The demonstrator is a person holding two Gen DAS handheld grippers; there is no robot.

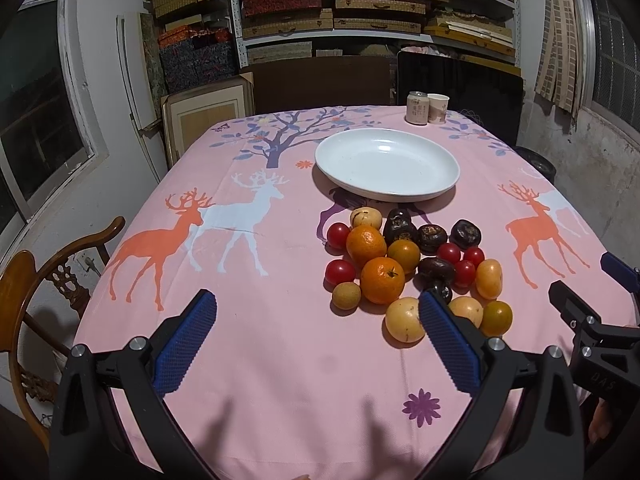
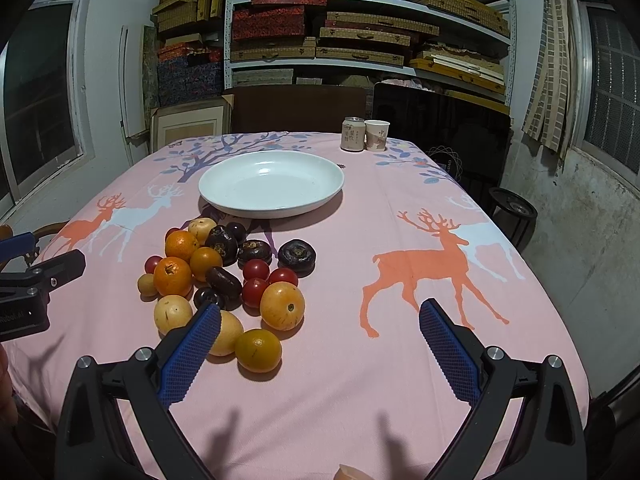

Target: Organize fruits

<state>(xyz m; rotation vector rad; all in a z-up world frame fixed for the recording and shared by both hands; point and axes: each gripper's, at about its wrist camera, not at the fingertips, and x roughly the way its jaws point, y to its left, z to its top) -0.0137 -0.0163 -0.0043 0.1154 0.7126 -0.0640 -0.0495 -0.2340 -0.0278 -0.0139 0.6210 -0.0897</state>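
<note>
A pile of fruit [image 1: 412, 268] [image 2: 228, 280] lies on the pink deer tablecloth: oranges [image 1: 382, 280], red cherry tomatoes [image 1: 340, 272], dark wrinkled fruits [image 1: 432, 238] and pale yellow round fruits [image 1: 405, 319]. Behind the pile sits an empty white plate [image 1: 387, 164] [image 2: 271, 183]. My left gripper [image 1: 316, 306] hovers open over bare cloth, left of and nearer than the pile. The right gripper [image 2: 320, 318] is open as well, low over the cloth, its left fingertip [image 2: 208, 320] in front of a yellow fruit [image 2: 226, 338]. Neither gripper holds anything.
A drink can [image 1: 416, 108] [image 2: 353, 134] and a paper cup [image 1: 438, 109] [image 2: 376, 135] stand at the table's far edge. A wooden chair [image 1: 48, 280] is at the left side. Shelves of boxes [image 2: 360, 20] fill the back wall. A dark stool [image 2: 514, 210] stands at the right.
</note>
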